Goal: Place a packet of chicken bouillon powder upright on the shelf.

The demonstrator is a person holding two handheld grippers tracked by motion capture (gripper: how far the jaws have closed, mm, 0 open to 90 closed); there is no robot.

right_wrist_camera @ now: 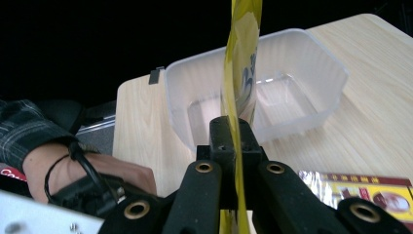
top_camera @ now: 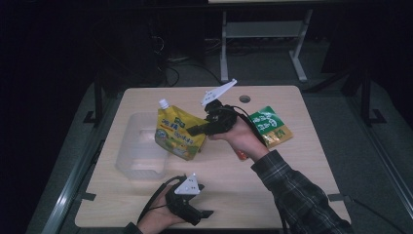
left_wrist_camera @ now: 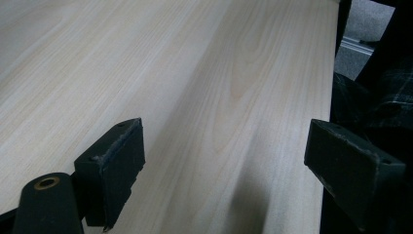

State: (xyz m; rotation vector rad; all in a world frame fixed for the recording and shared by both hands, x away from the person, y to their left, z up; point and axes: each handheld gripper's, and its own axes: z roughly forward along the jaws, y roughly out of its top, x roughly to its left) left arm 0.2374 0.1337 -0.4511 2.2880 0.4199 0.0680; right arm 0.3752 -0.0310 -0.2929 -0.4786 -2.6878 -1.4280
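A yellow spouted pouch hangs above the table with its white cap up, over the right edge of a clear plastic tub. My right gripper is shut on the pouch's right edge. In the right gripper view the pouch is edge-on between the closed jaws of the right gripper, and the tub lies just beyond it. My left gripper rests near the table's front edge. In its own view the left gripper is open over bare wood.
A green snack packet lies on the table right of the right hand. A red and yellow packet lies close under the right gripper. The table has a cable hole near its far edge. A plaid sleeve is beside the left gripper.
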